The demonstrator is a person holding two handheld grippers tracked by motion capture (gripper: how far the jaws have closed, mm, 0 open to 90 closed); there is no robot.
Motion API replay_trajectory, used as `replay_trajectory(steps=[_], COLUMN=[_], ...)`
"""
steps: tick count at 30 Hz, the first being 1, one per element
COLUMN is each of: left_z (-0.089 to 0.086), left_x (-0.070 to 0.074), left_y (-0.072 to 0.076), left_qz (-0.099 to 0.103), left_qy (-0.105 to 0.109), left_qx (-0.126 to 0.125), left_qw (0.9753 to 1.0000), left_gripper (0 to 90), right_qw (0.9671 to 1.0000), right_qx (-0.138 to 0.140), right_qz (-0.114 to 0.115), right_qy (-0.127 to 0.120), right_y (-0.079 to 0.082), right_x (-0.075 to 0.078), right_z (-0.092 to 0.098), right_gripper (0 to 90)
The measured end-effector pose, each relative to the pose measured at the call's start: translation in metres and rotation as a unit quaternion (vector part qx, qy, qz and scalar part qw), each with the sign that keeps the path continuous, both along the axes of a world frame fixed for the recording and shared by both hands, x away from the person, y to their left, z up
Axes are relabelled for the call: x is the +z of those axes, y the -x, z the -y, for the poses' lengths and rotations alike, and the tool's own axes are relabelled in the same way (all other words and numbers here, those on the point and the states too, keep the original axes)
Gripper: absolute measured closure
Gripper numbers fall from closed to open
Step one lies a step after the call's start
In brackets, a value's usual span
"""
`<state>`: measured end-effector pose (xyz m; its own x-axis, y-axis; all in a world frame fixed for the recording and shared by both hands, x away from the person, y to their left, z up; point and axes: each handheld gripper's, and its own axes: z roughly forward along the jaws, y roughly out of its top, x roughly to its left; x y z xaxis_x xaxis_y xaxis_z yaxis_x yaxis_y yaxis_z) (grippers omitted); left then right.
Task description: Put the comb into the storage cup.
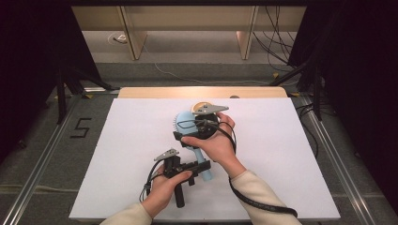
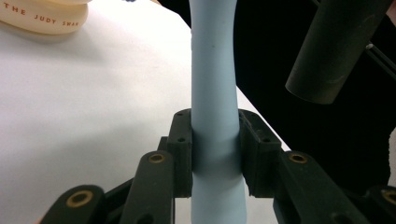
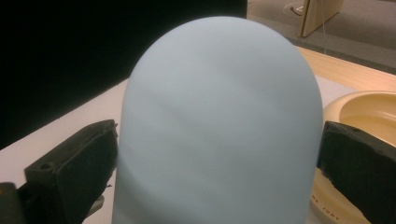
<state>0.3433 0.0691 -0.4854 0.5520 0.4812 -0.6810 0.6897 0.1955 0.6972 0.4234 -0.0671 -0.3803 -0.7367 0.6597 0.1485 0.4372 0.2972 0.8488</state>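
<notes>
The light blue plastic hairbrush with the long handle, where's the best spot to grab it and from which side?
Grip the light blue plastic hairbrush on its slim round handle, jaws closing across its width from the two sides, as the left gripper does. The handle is narrow enough to fit between the pads; the wide domed head fills the right gripper, likely a less sure hold.

Pale blue hairbrush (image 1: 187, 126), apparently bristles sideways, lies mid-table on the white sheet.

Left gripper (image 2: 215, 161) clamped on blue brush handle (image 2: 215, 93), white table (image 2: 93, 116), cream dish (image 2: 46, 16) w/ lettering
</notes>
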Motion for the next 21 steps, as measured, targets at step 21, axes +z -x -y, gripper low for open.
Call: replay_trajectory(steps=[21], left_z=[0.0014], left_x=[-0.0018], left_y=[0.0009], left_qz=[0.001], left_qy=[-0.008], left_qx=[-0.004], left_qw=[1.0], left_gripper=[67.6], right_qw=[0.9999], right_qx=[-0.001], right_qz=[-0.011], right_qy=[0.005], right_y=[-0.0053], right_x=[-0.0008], right_z=[-0.0021], right_gripper=[7.7])
